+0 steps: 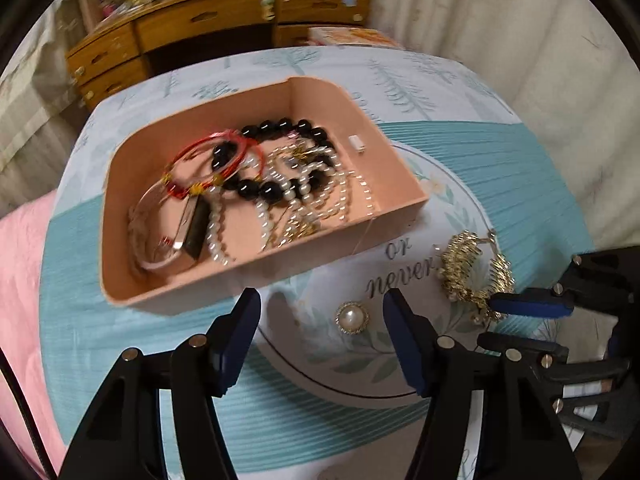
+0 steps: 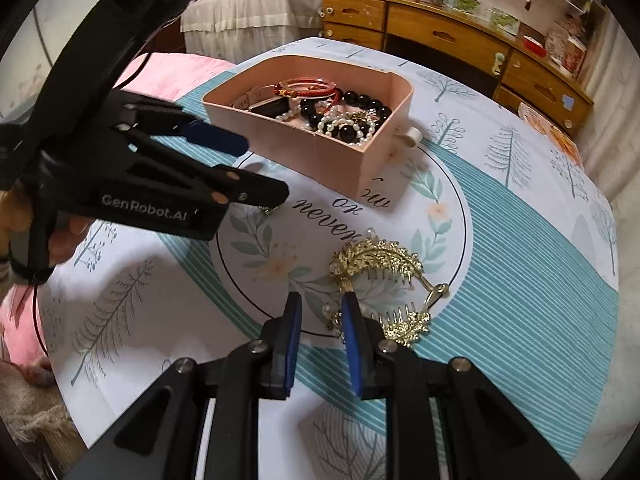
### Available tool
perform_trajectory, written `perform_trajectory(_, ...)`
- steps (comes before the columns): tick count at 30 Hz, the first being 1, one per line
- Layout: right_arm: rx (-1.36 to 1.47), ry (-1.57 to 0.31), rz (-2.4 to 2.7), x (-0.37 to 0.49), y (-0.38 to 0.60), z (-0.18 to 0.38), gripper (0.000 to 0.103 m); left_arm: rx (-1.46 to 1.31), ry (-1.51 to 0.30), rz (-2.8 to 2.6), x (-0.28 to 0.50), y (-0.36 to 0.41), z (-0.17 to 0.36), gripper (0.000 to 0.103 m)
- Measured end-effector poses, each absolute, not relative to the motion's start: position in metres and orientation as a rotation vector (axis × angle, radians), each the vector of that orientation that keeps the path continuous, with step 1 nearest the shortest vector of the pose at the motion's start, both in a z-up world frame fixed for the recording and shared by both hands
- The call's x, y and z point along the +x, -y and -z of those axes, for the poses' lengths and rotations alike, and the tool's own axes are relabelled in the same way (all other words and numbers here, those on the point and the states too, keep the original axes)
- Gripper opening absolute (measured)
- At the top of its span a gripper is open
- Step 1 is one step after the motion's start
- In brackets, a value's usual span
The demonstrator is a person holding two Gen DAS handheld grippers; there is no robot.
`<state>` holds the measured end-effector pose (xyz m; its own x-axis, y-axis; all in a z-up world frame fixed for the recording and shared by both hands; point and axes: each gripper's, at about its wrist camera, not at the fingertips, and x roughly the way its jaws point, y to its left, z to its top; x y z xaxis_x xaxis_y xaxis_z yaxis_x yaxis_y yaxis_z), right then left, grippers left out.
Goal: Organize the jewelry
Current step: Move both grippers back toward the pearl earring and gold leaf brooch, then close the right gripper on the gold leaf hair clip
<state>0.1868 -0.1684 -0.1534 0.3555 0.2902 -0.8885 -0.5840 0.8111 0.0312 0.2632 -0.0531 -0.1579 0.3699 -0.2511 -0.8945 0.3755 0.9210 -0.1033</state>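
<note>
A pink open box (image 1: 404,208) (image 2: 320,148) on the table holds black beads (image 1: 256,190), pearl strands, red cord bracelets (image 1: 208,152) and a watch. A pearl brooch (image 1: 352,317) lies on the cloth just ahead of my open, empty left gripper (image 1: 322,312), between its fingers. A gold hair comb (image 1: 476,272) (image 2: 380,264) lies to the right. My right gripper (image 2: 320,306) is open and empty, its right finger (image 2: 352,320) touching the comb's near end. The left gripper also shows in the right wrist view (image 2: 260,172).
The round table (image 2: 520,240) carries a teal and white tree-print cloth. A wooden desk with drawers (image 1: 208,20) stands behind. Pink bedding (image 1: 24,280) lies at the left. A small white tab (image 2: 412,136) sticks out beside the box.
</note>
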Motion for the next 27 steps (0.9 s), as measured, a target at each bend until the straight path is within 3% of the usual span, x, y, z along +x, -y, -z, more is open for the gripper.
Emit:
perform_trajectory(25,-0.259,-1.068,-0.575,0.208,0.176,0.161,0.021,0.508,-0.954,0.803,0.243,0.057,0.162,0.062)
perform_trajectory(27,-0.259,-1.059,-0.573,0.208,0.176,0.162,0.021,0.532,-0.948,0.817,0.243,0.06,0.165,0.056)
